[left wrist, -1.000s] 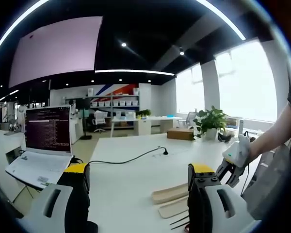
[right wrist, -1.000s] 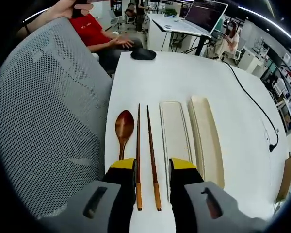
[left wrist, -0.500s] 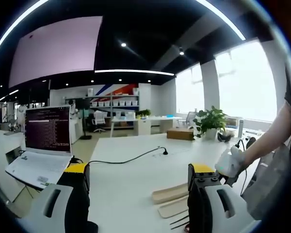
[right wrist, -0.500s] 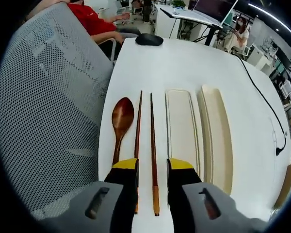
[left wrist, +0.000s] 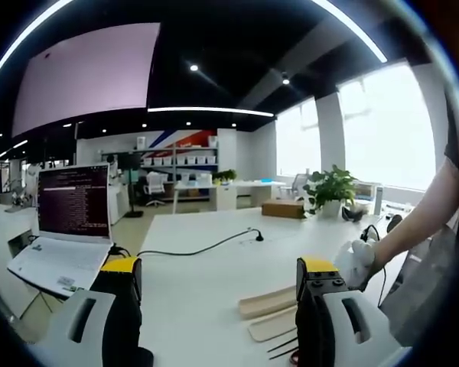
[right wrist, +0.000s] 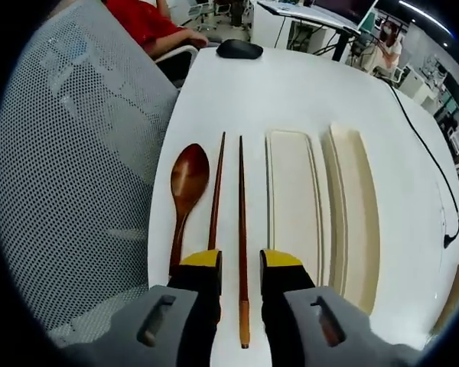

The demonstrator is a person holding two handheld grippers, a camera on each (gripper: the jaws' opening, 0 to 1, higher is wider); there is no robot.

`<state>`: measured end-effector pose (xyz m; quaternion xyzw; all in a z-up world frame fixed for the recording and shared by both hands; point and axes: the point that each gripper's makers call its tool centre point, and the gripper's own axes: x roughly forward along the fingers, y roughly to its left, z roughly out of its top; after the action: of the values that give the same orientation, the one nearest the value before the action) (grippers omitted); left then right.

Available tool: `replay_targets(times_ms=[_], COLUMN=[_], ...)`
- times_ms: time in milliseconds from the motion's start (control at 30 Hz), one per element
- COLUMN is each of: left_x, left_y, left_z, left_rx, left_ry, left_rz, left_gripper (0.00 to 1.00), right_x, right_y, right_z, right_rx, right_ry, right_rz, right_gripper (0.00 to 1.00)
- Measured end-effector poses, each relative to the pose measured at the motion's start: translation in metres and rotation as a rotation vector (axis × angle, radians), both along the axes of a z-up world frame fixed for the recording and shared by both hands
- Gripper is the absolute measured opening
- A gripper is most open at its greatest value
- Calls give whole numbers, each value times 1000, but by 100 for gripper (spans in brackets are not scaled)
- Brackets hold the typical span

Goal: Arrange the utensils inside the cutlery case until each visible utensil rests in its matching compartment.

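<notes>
On the white table (right wrist: 291,99), in the right gripper view, the utensils lie in a row side by side. From left to right there are a brown wooden spoon (right wrist: 185,191), two dark chopsticks (right wrist: 241,199) and the two cream parts of the cutlery case (right wrist: 293,202): a flat tray just beside the chopsticks and a second long piece (right wrist: 358,214) next to it. Both case parts hold nothing. The right tool (right wrist: 240,264) stands low over the table with its jaws apart, and the right chopstick runs between them; the left chopstick passes under the left jaw. A grey mesh chair (right wrist: 69,168) is beside the table edge, and a black mouse (right wrist: 239,49) lies at the far end.

In the left gripper view, the left tool (left wrist: 214,279) has its jaws wide apart and grips nothing. It looks level across the table toward a laptop (left wrist: 65,229) and a black cable (left wrist: 206,248). The case parts (left wrist: 268,310) appear low at the right.
</notes>
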<state>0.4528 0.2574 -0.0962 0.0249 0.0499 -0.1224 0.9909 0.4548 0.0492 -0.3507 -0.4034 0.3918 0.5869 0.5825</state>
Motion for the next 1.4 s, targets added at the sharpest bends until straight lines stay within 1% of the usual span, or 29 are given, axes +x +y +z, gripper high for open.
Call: replay_targets(times_ms=[467,567,667,767,800,833,900,967,1033,1100,1133,1167,1233,1300,1400], left_x=[2,2,1,1,1,1,1,1,1,0,0,0,0,0,0], left_y=[-2,-2,0,-1,-1,-1,0,0,0,0,-1,-2,-2,-3,-3], left_z=[-1,-2,-1,-1,-2,-2,0,0,-1,-2,-2,-2,-2,-3,-3], left_rx=[-4,-3,6,-7,-8,-5,7,7,10,24,20,23,33,31,35], left_ry=[10,12,10,8,14,13,7,4,11,14,13,11,12,17,15], left_rz=[-9,-9,1,-1,-4,-4,0,0,-1,-3,-7,-9,-9,-15,-14], left_gripper=[85,85,85,84,83,81,81,81,81,81,81,81,80,80,80], right_x=[1,-3,0,0,1,0,1,1,1,1,2,2,2,2,3], right_y=[3,7,7,7,6,8,7,7,7,7,8,8,9,9,8], right_z=[-7,-6,-8,-10,-12,-11,-11,-11,-11,-11,-12,-12,-12,-12,-13], right_rx=[-14,11,-4,-21,-38,-32,-40,-45,-58,-71,-80,-97,-117,-139,-153], right_ry=[15,36,25,14,4,4,6,-1,10,7,10,19,16,10,8], right_rz=[9,9,9,25,41,47,31,57,32,67,72,55,61,36,44], right_gripper=[15,15,14,14,13,13,13,13,14,14,14,14,14,13,13])
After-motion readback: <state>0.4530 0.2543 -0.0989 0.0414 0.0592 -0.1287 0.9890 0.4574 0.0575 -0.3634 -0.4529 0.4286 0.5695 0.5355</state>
